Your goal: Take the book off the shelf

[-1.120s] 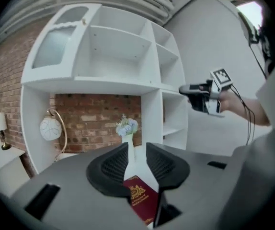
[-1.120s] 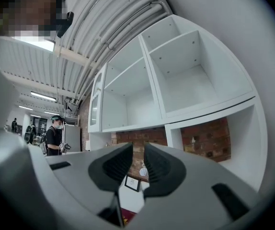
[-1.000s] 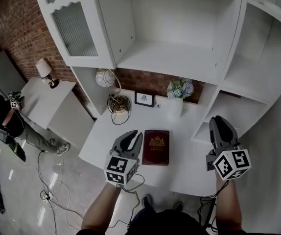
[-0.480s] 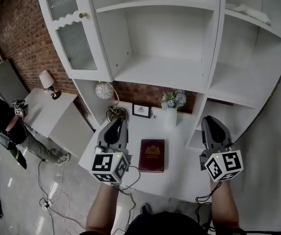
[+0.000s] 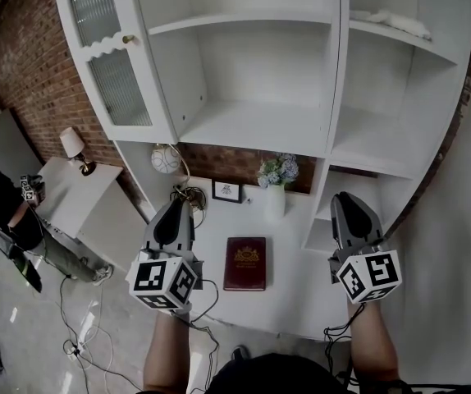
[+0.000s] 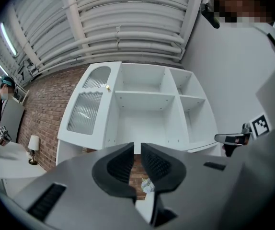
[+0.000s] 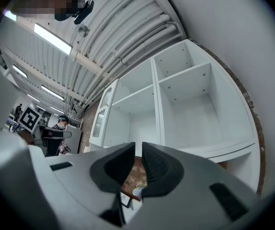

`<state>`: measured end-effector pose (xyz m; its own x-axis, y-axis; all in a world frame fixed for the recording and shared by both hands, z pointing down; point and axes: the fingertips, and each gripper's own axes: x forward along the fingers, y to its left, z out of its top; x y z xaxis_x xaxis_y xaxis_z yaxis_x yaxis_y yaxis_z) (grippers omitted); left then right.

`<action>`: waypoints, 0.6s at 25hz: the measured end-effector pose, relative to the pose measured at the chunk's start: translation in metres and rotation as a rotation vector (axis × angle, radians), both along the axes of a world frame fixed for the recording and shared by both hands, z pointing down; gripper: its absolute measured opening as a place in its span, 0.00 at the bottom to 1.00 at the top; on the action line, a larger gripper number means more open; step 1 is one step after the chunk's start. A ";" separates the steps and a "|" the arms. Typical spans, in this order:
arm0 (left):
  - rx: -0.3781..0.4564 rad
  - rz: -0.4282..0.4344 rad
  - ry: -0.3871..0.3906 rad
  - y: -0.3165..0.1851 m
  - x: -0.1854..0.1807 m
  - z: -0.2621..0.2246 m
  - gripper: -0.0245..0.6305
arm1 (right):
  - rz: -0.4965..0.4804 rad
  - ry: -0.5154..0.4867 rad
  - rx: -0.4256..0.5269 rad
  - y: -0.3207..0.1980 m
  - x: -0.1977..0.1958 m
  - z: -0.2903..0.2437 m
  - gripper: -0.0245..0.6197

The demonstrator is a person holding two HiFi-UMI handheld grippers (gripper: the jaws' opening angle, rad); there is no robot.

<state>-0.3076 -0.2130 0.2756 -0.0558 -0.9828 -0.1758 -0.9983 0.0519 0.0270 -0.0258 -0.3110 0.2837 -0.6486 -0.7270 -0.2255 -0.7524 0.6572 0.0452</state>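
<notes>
A dark red book (image 5: 244, 263) with a gold crest lies flat on the white desk (image 5: 297, 294), below the empty white shelf unit (image 5: 252, 125). My left gripper (image 5: 175, 206) hovers to the left of the book, apart from it, its jaws shut with nothing between them. To the right of the book my right gripper (image 5: 343, 198) is held up near the shelf's side compartment, also shut and holding nothing. In the left gripper view the left gripper (image 6: 137, 145) points at the empty shelves. The right gripper (image 7: 138, 145) in its own view faces them too.
A vase of flowers (image 5: 274, 176), a small picture frame (image 5: 226, 190) and a round white ornament (image 5: 165, 158) stand at the back of the desk. A glass cabinet door (image 5: 108, 64) hangs open at the left. A person (image 5: 2, 208) stands by a side table with a lamp (image 5: 73, 142).
Both grippers have drawn back and apart from the book; the left one has moved left. The book stays flat on the desk. More of the shelf shows.
</notes>
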 end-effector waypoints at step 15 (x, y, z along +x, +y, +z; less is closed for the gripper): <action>-0.009 -0.006 -0.003 0.003 0.010 0.001 0.10 | -0.012 0.011 -0.004 0.001 0.008 0.001 0.10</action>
